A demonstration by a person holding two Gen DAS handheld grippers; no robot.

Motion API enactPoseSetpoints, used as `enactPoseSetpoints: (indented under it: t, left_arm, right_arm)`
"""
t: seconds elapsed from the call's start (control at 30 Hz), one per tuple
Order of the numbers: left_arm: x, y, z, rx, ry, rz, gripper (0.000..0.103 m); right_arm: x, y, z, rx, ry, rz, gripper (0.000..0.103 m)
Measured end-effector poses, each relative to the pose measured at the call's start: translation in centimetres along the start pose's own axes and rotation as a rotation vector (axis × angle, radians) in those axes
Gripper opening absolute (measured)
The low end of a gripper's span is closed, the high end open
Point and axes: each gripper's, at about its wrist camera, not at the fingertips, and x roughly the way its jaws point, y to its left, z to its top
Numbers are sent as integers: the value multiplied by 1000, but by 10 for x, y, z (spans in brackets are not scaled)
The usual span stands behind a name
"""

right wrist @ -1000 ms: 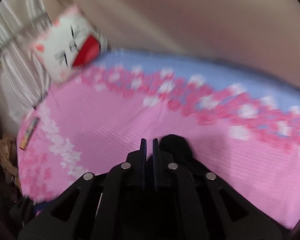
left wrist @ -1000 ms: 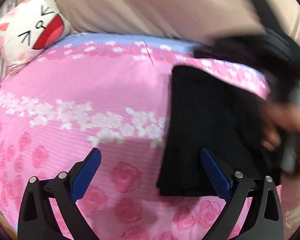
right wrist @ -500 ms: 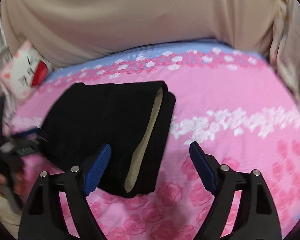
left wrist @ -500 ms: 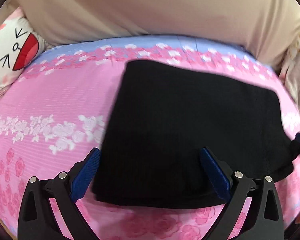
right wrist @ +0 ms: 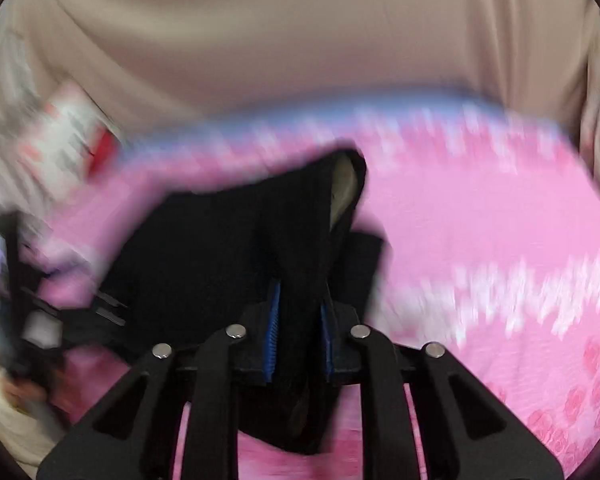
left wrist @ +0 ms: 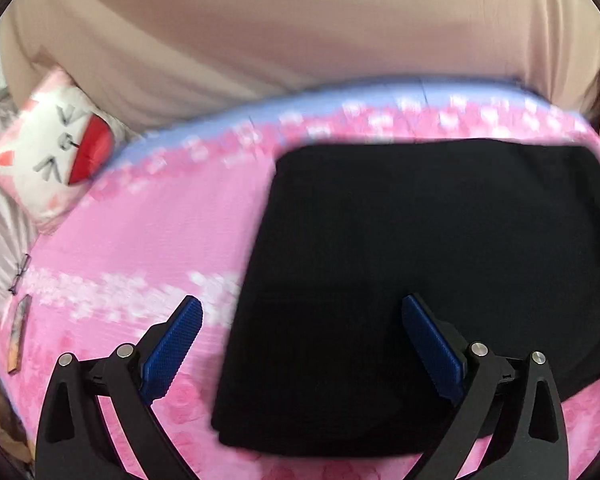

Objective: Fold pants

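The black pants (left wrist: pixel 420 240) lie folded into a rectangle on the pink rose-patterned bed sheet (left wrist: pixel 160 232). My left gripper (left wrist: pixel 300 304) hovers open over their near left corner, with its left finger above bare sheet and its right finger above the cloth, holding nothing. In the right wrist view the pants (right wrist: pixel 204 248) bunch up at their right edge, where a beige lining (right wrist: pixel 344 188) shows. My right gripper (right wrist: pixel 300 292) is closing there, and black fabric fills the narrow gap between its blue pads. The view is blurred by motion.
A cat-face pillow (left wrist: pixel 56 156) sits at the bed's far left corner, under beige cloth (left wrist: pixel 300 32) hanging behind. Glasses (left wrist: pixel 20 274) and a flat slim object (left wrist: pixel 18 336) lie by the left edge. The hand with the left gripper (right wrist: pixel 20 320) shows left of the pants.
The right gripper went from shut to wide open beside the pants' right edge, then closed onto that edge. The left gripper stayed open and shifted left, so the pants sit further right.
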Motion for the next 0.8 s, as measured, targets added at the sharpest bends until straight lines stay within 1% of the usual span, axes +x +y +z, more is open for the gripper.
enactPoseSetpoints:
  t: [0.03, 0.07, 0.1, 0.13, 0.17, 0.23, 0.33, 0.37, 0.4, 0.47, 0.5, 0.53, 0.6, 0.7, 0.8]
  left_arm:
    - [0, 4, -1, -34, -6, -13, 98]
    - [-2, 9, 0, -49, 4, -27, 98]
    - [-5, 11, 1, -50, 14, -39, 98]
    - [-9, 13, 4, -45, 19, -42, 98]
    - [-14, 17, 5, -45, 12, -32, 98]
    - [-24, 22, 5, -45, -22, -17, 98]
    - [-21, 24, 5, -13, -23, 51, 98]
    - [-18, 24, 3, -6, -18, 69, 98]
    - [-15, 25, 2, 3, -14, 72, 98]
    - [-13, 28, -1, 2, -14, 57, 98]
    - [-13, 29, -1, 3, -16, 57, 98]
    - [-14, 30, -1, 10, -18, 63, 98]
    - [-12, 30, 0, 19, -17, 64, 98]
    - [-12, 31, 0, 15, -13, 52, 98]
    - [-12, 31, -1, 17, -14, 48, 98]
  right_arm:
    - [-5, -7, -1, 47, -2, 47, 34]
    - [-12, -11, 0, 84, -5, 69, 35]
    - [-26, -13, 0, 99, -45, 54, 36]
    - [-33, -13, 1, 96, -64, 32, 36]
    - [-42, -13, 1, 85, -79, 5, 38]
    - [-57, -11, 2, 75, -99, -22, 38]
    - [-66, 1, -2, 38, -98, -11, 38]
    - [-63, 8, -4, 18, -85, -7, 38]
    - [-59, 9, -8, 8, -67, -2, 38]
    - [-32, 22, -23, -23, 19, 5, 38]
    - [-23, 27, -29, -36, 42, -9, 39]
    - [-18, 34, -36, -59, 22, -38, 42]
    - [-20, 41, -35, -79, 17, -71, 42]
    - [-34, 43, -29, -51, -6, -30, 41]
    - [-16, 41, -36, -89, 45, -63, 41]
